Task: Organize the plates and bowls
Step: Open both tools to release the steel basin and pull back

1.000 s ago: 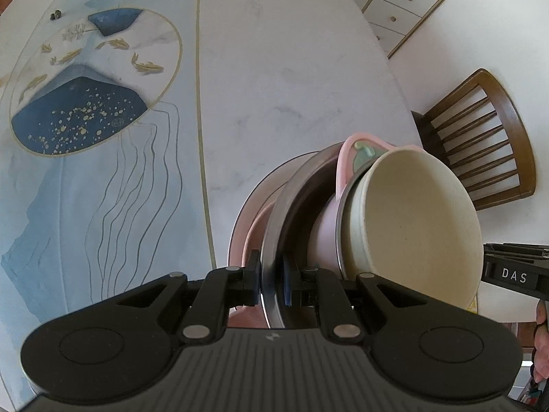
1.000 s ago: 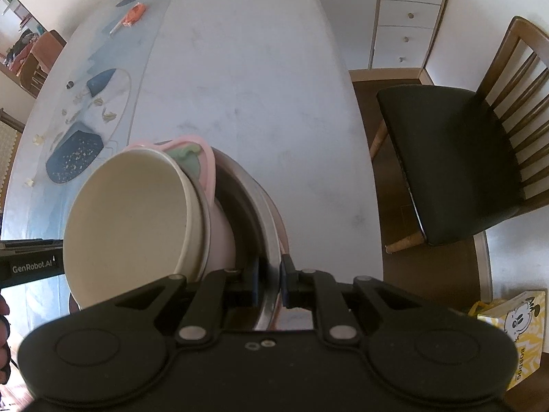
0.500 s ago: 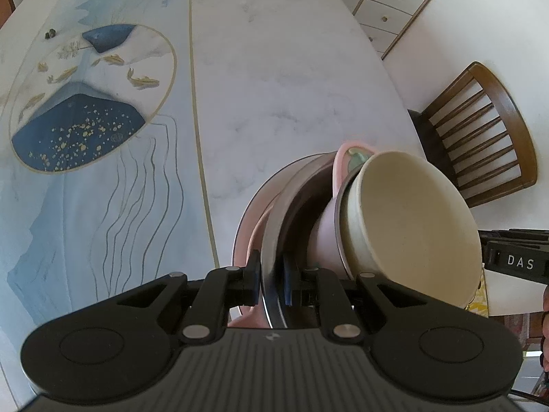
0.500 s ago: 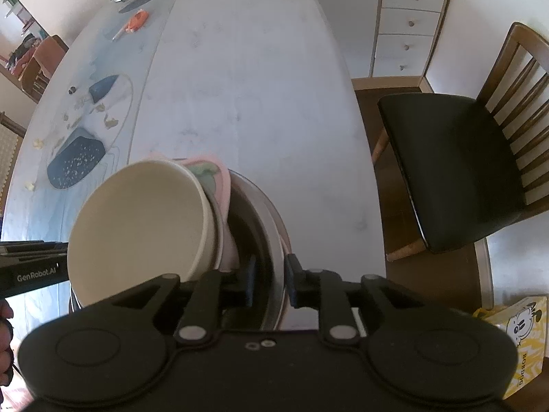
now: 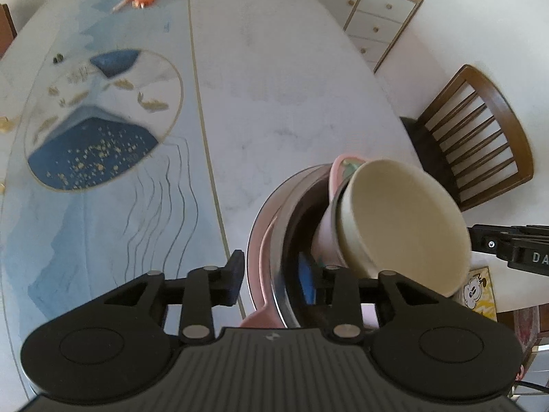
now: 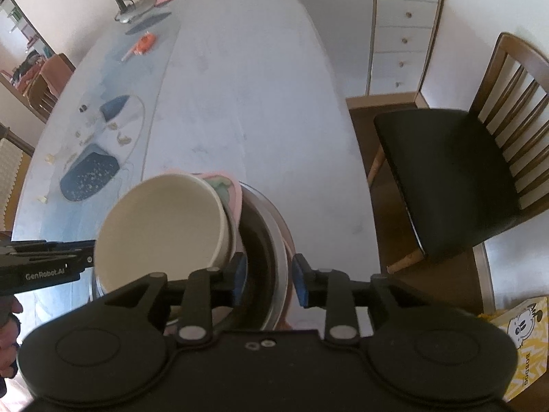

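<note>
**Both grippers spread around stacked dishes at table edge**

The left gripper (image 5: 274, 279), fingers apart, straddles the rims of a pink plate (image 5: 255, 257) and steel bowl (image 5: 279, 240) at lower centre of its view. The right gripper (image 6: 269, 281), likewise spread, brackets the steel bowl's (image 6: 274, 240) opposite rim. Nested inside sit a pink bowl (image 5: 329, 219) and, uppermost, a tilted cream bowl (image 5: 408, 219). The stack rests on the marble table (image 5: 274, 86); a wooden chair (image 6: 463, 171) stands at right.

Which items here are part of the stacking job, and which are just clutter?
Job items:
cream bowl
pink bowl
steel bowl
pink plate

Lying about:
orange tool
desk lamp
chair
cartoon box
</note>
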Available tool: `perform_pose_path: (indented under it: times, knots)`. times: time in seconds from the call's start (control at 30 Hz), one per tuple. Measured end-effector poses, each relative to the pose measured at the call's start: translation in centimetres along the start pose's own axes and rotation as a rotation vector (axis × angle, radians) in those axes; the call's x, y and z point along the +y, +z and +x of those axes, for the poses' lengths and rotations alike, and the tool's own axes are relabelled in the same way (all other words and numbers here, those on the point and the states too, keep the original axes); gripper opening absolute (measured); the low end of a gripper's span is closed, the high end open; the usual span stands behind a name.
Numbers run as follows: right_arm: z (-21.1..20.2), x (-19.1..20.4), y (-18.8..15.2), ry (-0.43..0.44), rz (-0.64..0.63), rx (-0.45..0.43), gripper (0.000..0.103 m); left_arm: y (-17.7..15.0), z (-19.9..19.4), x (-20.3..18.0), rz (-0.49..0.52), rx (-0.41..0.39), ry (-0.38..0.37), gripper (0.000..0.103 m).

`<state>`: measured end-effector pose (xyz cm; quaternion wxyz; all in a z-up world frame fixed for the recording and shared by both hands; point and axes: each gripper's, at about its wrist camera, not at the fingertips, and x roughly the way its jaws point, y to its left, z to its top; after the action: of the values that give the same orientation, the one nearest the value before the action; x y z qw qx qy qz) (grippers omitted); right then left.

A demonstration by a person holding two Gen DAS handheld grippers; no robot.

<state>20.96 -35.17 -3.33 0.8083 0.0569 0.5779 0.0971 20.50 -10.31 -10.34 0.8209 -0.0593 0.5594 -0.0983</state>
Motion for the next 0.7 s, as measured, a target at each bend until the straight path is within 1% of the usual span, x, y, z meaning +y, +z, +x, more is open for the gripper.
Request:
perform_pose_path:
  times: [0.13,0.17,0.23,0.33,0.47,0.57,0.7]
  knots:
    - [-2.2,0.7,-0.6,0.013,-0.012,-0.064,0.037,-0.5,-2.0,-0.2,0.031,-0.066,0.011,0.052]
    - [-2.9,0.9,-0.9,0.013,-0.026,-0.084,0.039,-0.7,-2.6,-0.3,0.039,-0.087,0.011,0.053]
    - [-4.1,1.5,-1.5,0.018,-0.061,-0.131,0.042,-1.0,-3.8,-0.4,0.057,-0.118,0.009,0.053]
    - [-5.9,2.6,-2.6,-0.009,-0.112,-0.202,0.049,-1.8,-5.7,-0.6,0.079,-0.164,0.009,0.053]
    - [-7.8,3.9,-4.1,-0.016,-0.158,-0.278,0.058,-3.1,-7.7,-0.7,0.098,-0.206,0.003,0.055]
    - [-8.7,4.8,-5.2,-0.016,-0.185,-0.323,0.064,-4.3,-9.0,-0.7,0.115,-0.231,0.003,0.055]
    - [-9.5,5.8,-6.8,0.004,-0.191,-0.354,0.067,-6.1,-10.7,-0.8,0.135,-0.271,0.009,0.055]
